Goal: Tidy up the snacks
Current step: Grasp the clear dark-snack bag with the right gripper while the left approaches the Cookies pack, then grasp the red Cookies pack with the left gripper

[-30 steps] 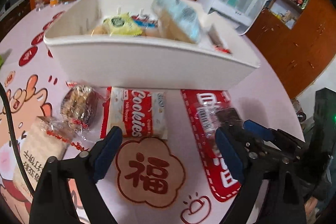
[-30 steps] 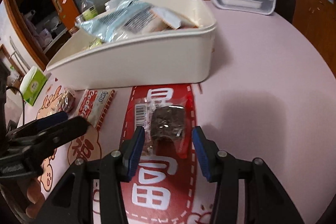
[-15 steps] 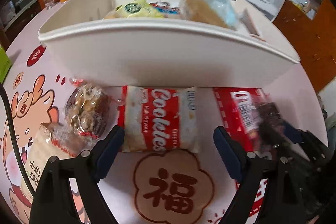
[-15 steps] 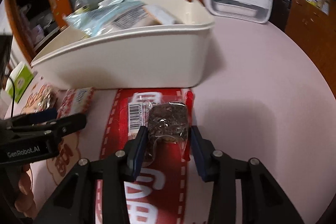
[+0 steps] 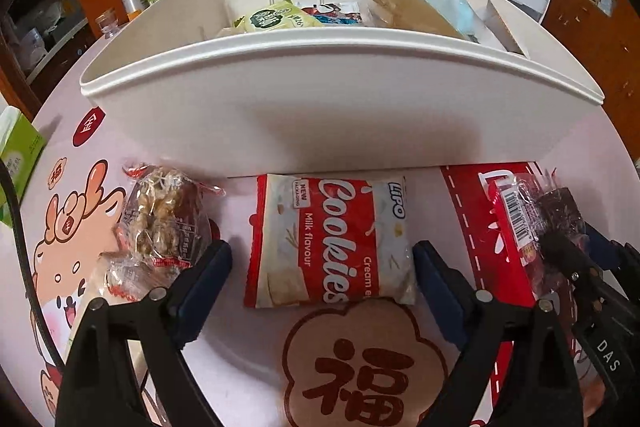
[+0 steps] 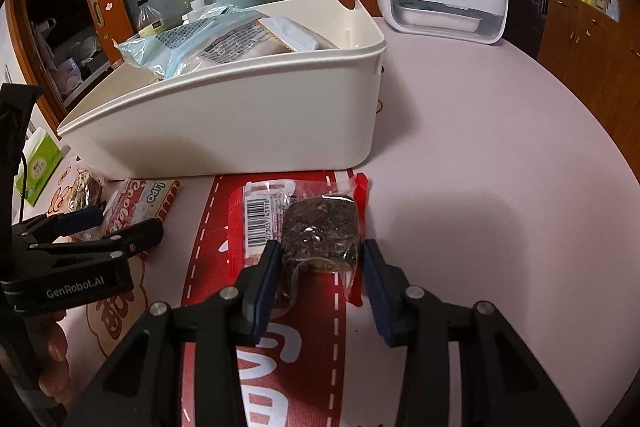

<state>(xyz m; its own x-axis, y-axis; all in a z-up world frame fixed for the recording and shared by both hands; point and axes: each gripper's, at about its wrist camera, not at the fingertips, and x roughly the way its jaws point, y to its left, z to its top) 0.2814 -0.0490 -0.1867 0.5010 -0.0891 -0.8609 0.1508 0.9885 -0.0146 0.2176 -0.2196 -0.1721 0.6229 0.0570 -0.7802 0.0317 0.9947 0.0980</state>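
Right wrist view: right gripper point(image 6: 318, 259) jaws pinch the brownie packet point(image 6: 316, 223); its slick wrapper may slip. Left gripper point(image 5: 322, 275) jaws closing, not yet touching the cookie packet point(image 5: 332, 243).

Indoor light, moderately bright, from overhead. Ahead of my left gripper point(image 5: 322, 273), white bin point(image 5: 320, 107) casts soft shadow onto table point(image 6: 500, 155) at its base. Beyond my right gripper point(image 6: 318, 269), broad diffuse shadow on table right of dark snack pack point(image 6: 320, 227); small glare spots on its clear wrap. Both views sharp at centre, no motion blur. Strong fisheye bending: bin rim bows, corners fall to black vignette. Background cabinets dim.
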